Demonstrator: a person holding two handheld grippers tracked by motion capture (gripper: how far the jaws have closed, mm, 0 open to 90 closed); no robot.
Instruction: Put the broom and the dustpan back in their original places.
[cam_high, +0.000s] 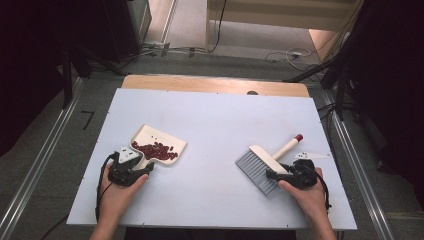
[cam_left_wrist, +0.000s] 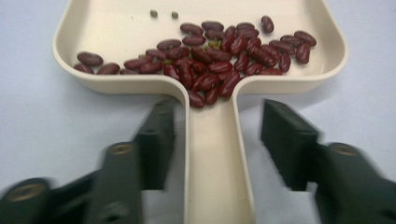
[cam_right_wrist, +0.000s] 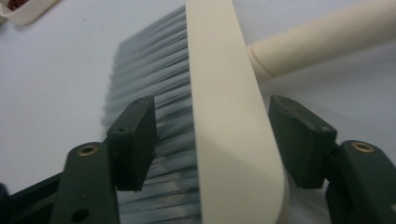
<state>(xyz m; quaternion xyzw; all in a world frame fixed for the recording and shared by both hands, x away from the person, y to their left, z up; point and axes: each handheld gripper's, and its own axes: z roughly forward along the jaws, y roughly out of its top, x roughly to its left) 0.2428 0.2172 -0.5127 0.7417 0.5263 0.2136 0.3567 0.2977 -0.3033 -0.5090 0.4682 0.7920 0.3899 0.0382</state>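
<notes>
A cream dustpan (cam_high: 150, 135) lies left of centre on the white table, holding several dark red beans (cam_high: 156, 150). In the left gripper view the beans (cam_left_wrist: 224, 51) pile near the mouth of the dustpan's handle (cam_left_wrist: 217, 154). My left gripper (cam_left_wrist: 217, 140) stands open, one jaw on each side of that handle with a gap at both. At the right, a hand brush (cam_high: 260, 167) with grey bristles (cam_right_wrist: 154, 70) and a cream back (cam_right_wrist: 229, 116) rests on the table. My right gripper (cam_right_wrist: 217, 140) is open astride the brush head, its pads clear of it.
The brush's cream handle (cam_high: 287, 147) ends in a red tip (cam_high: 299, 137) pointing to the far right. A white table sheet (cam_high: 215, 120) lies over a wooden top whose far edge (cam_high: 215, 84) shows. Cables and dark stands sit on the floor beyond.
</notes>
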